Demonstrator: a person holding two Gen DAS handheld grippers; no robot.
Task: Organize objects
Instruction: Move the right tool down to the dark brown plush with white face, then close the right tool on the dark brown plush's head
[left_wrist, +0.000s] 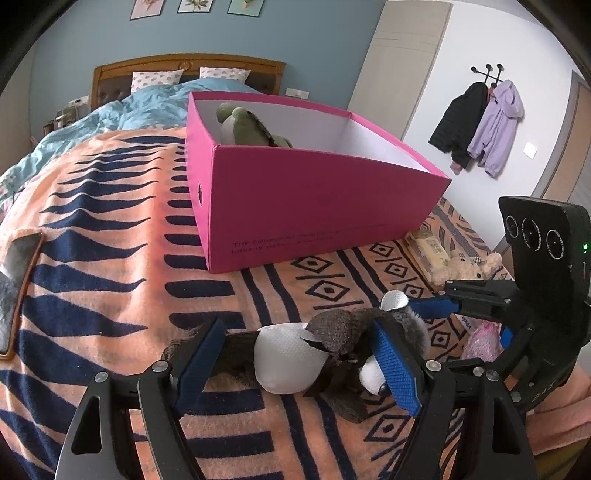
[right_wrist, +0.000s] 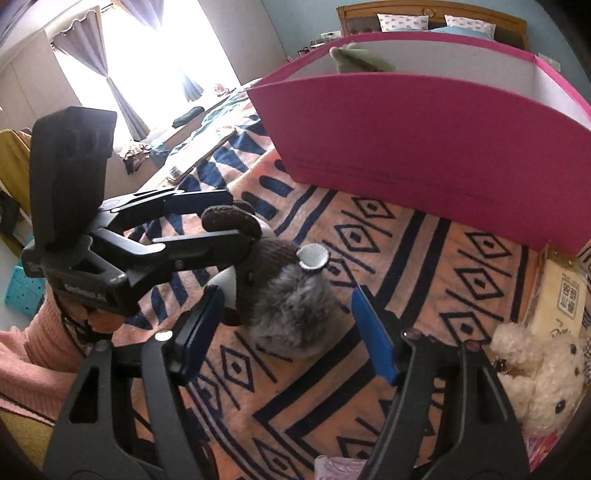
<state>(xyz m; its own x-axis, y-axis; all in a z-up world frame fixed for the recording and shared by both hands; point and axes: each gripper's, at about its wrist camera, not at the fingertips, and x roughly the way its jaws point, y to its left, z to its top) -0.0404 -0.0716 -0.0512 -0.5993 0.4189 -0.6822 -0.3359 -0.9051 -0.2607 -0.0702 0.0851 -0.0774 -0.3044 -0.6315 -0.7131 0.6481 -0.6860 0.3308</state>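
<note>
1. I see a knitted brown plush toy (left_wrist: 334, 354) lying on the patterned orange-and-navy blanket (left_wrist: 110, 236). It has a coarse knit body, smooth white padded patches, a grey fluffy part, and a round white ear with a dark rim.
2. Behind it stands a pink cardboard box (left_wrist: 314, 199), open-topped, with straight sharp edges and white inner walls. A green plush toy (left_wrist: 243, 125) sits in its far corner; the rest of the interior I can see is bare.
3. At the blanket's right side lie a curly cream teddy bear (right_wrist: 539, 373) and a flat yellowish packet (left_wrist: 430, 251), close together near the box's corner. A flat item with an orange rim (left_wrist: 16, 291) lies at the left edge.
4. A strip of open blanket lies between the brown toy and the box's near wall.
5. My left gripper (left_wrist: 295, 363) is spread wide, its blue-padded fingers (left_wrist: 397, 365) on both sides of the toy's middle; the right-side pad touches the toy, and I cannot tell whether the other one does.
6. My right gripper (right_wrist: 291, 328) is also spread wide, straddling the grey fluffy end from the other side, without pinching it.
</note>
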